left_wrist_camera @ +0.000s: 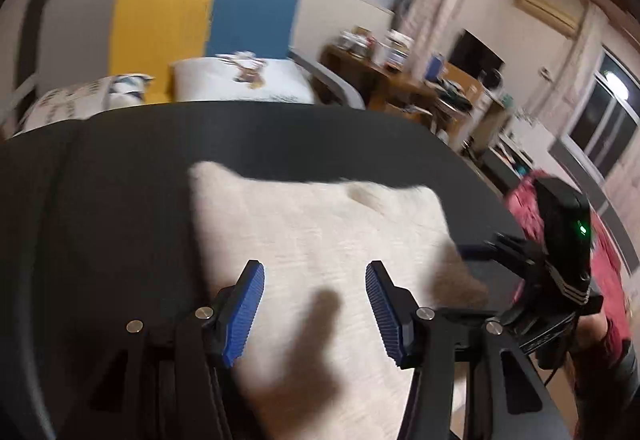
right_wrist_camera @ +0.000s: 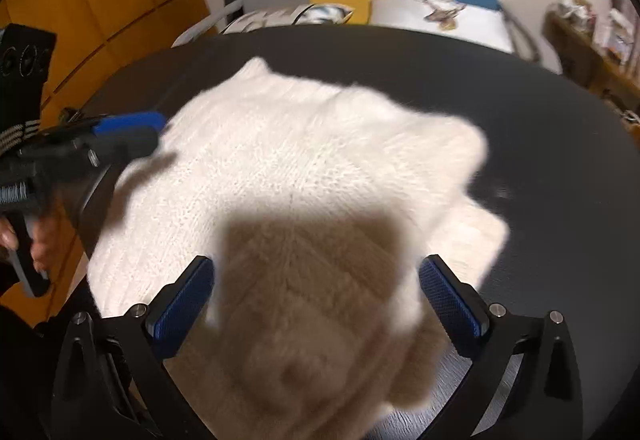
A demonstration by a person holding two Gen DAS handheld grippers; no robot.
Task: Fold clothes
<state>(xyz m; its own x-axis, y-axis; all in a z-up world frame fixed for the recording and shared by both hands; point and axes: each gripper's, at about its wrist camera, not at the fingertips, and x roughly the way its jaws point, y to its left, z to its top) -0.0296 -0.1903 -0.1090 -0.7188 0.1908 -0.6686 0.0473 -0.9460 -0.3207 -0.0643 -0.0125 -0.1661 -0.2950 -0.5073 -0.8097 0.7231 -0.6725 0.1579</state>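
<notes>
A white fluffy knit sweater [left_wrist_camera: 320, 240] [right_wrist_camera: 304, 160] lies folded into a rough rectangle on the black table [left_wrist_camera: 120, 180] [right_wrist_camera: 560, 160]. My left gripper [left_wrist_camera: 315, 280] hovers over its left part, jaws wide open, nothing between the blue pads [left_wrist_camera: 246, 312]. My right gripper [right_wrist_camera: 316, 280] hangs above the near part of the sweater, also open and empty, casting a dark shadow on the knit. The left gripper [right_wrist_camera: 132, 128] shows at the sweater's left edge in the right wrist view. The right gripper's body [left_wrist_camera: 560, 248] appears at the sweater's right edge in the left wrist view.
A hand [right_wrist_camera: 36, 240] holds the left gripper's handle. A pink fuzzy sleeve [left_wrist_camera: 608, 252] is at the right. Beyond the table stand a sofa with a yellow and blue cover [left_wrist_camera: 208, 12], cushions [left_wrist_camera: 244, 80], and a cluttered wooden desk [left_wrist_camera: 400, 80].
</notes>
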